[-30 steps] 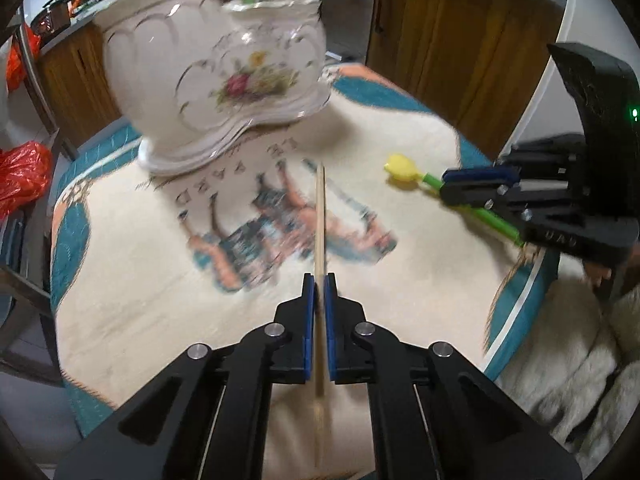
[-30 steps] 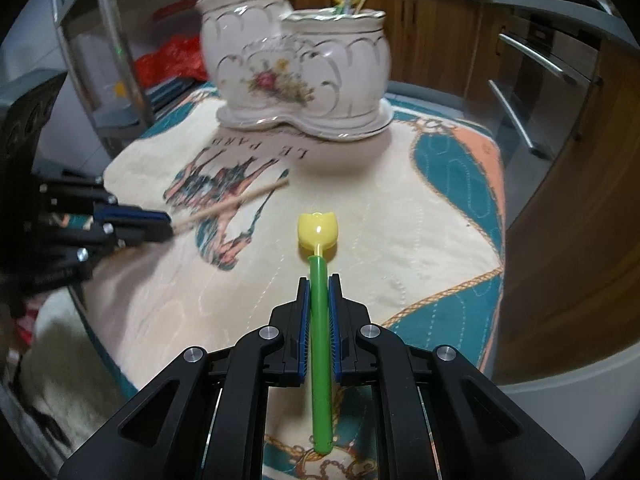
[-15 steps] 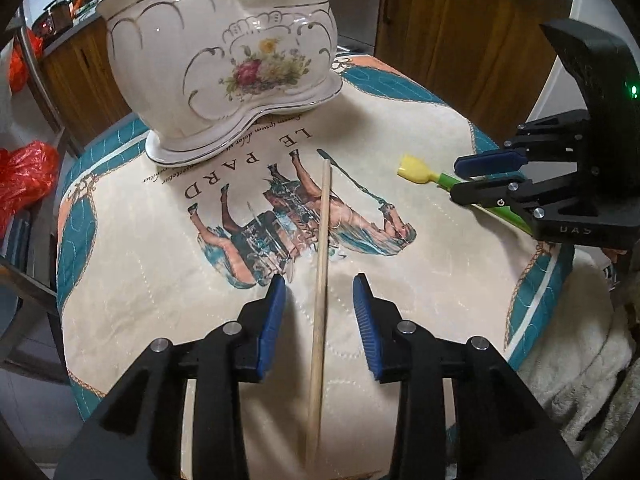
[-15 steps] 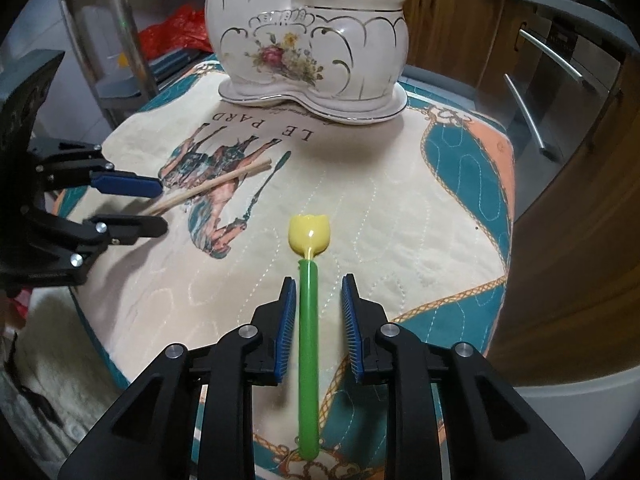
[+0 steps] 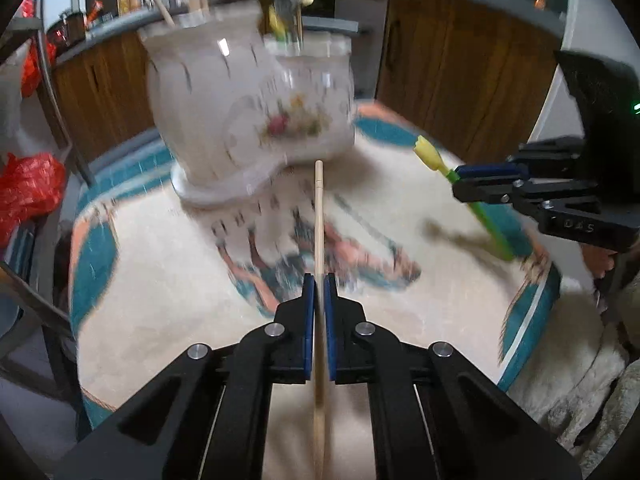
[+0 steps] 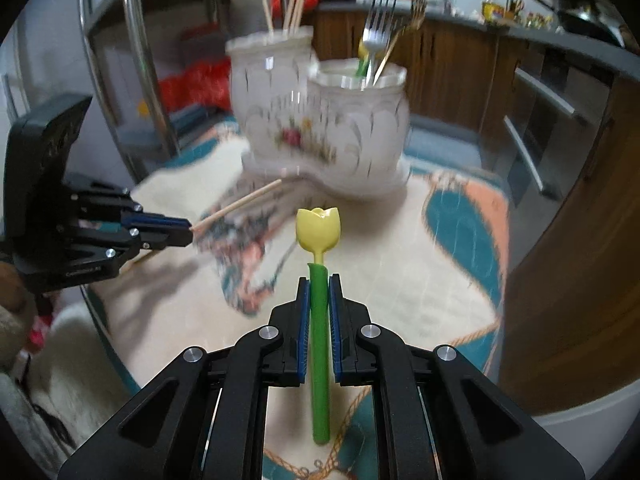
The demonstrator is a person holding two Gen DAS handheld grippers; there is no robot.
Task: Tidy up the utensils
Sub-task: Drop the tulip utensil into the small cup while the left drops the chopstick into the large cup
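My left gripper (image 5: pixel 319 280) is shut on a wooden chopstick (image 5: pixel 319 216) and holds it above the table, tip toward the white floral twin-pot holder (image 5: pixel 248 120). My right gripper (image 6: pixel 319 284) is shut on a green-handled utensil with a yellow tulip head (image 6: pixel 319 229), lifted off the cloth. The holder (image 6: pixel 320 128) has chopsticks (image 6: pixel 294 10) in its left pot and forks (image 6: pixel 376 40) in its right pot. The left gripper (image 6: pixel 188 230) with its chopstick (image 6: pixel 240 202) shows at the left of the right wrist view. The right gripper (image 5: pixel 460 176) shows at the right of the left wrist view.
The round table carries a printed cloth (image 6: pixel 400 264) with teal and orange borders. Red bags (image 5: pixel 28 188) sit on a chair to the left. Wooden cabinets (image 5: pixel 460 72) and a counter stand behind. A fluffy white rug (image 5: pixel 568 360) lies by the table's edge.
Half a second ago both grippers were open over the utensils lying on the cloth. Now both are shut on them and have lifted them toward the holder.
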